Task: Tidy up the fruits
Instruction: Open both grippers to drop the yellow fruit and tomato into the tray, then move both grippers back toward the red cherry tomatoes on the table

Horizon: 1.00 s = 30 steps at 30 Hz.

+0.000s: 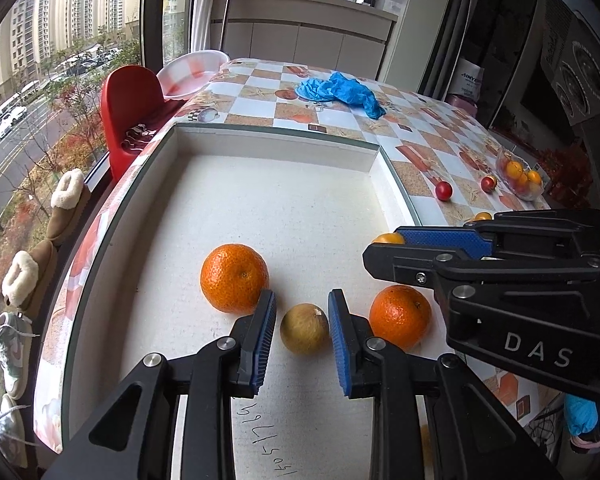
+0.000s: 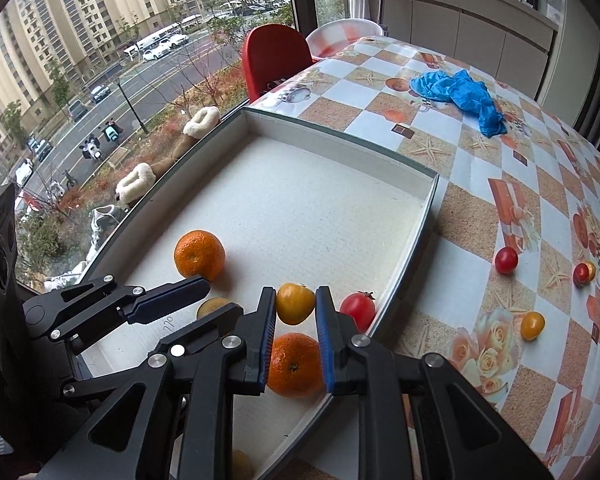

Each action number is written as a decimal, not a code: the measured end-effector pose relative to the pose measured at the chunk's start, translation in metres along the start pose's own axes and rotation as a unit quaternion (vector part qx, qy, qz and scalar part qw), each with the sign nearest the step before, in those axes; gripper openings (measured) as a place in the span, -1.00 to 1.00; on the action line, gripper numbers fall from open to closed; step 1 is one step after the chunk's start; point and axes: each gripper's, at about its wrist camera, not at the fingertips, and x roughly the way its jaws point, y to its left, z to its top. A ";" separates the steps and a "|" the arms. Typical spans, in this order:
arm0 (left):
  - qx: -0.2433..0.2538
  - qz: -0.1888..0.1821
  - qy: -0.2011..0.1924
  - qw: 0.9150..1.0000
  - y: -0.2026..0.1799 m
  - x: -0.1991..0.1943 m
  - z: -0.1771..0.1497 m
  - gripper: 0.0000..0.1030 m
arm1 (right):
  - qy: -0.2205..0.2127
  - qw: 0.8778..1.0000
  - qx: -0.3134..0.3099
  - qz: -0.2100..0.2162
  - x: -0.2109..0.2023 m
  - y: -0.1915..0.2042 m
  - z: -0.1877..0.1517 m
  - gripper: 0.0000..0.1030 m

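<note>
A white shallow box [image 1: 276,142] [image 2: 340,140] lies on the table. In it are two oranges [image 1: 234,278] [image 1: 400,316], a small brown fruit [image 1: 304,329] and a red tomato [image 2: 358,310]. My left gripper [image 1: 302,312] is open around the brown fruit; its pads stand close on both sides, contact unclear. My right gripper [image 2: 296,306] is shut on a yellow tomato [image 2: 295,303] above the near orange [image 2: 294,364]. The right gripper also shows in the left wrist view [image 1: 384,246], and the left gripper shows in the right wrist view [image 2: 208,292].
Loose red tomatoes [image 2: 505,260] [image 2: 583,273] and a yellow one [image 2: 532,325] lie on the checkered tablecloth [image 2: 480,216] right of the box. A clear bowl of tomatoes [image 1: 520,176] stands far right. Blue gloves [image 1: 340,90] lie at the back. A red chair [image 1: 130,100] stands by the window.
</note>
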 end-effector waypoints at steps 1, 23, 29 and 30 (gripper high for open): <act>0.002 -0.001 -0.001 1.000 0.000 0.000 -0.001 -0.20 | 0.000 1.000 0.000 -0.002 0.000 -0.001 0.001 -0.33; 0.013 0.015 -0.023 1.000 -0.018 -0.017 0.006 0.78 | -0.038 0.991 0.111 -0.069 -0.036 -0.097 -0.033 1.00; 0.032 -0.013 -0.020 0.999 -0.048 -0.026 0.018 0.78 | -0.026 0.982 0.165 -0.088 -0.041 -0.142 -0.058 1.00; 0.036 -0.019 -0.020 0.999 -0.054 -0.028 0.019 0.78 | -0.025 0.980 0.174 -0.089 -0.042 -0.149 -0.062 1.00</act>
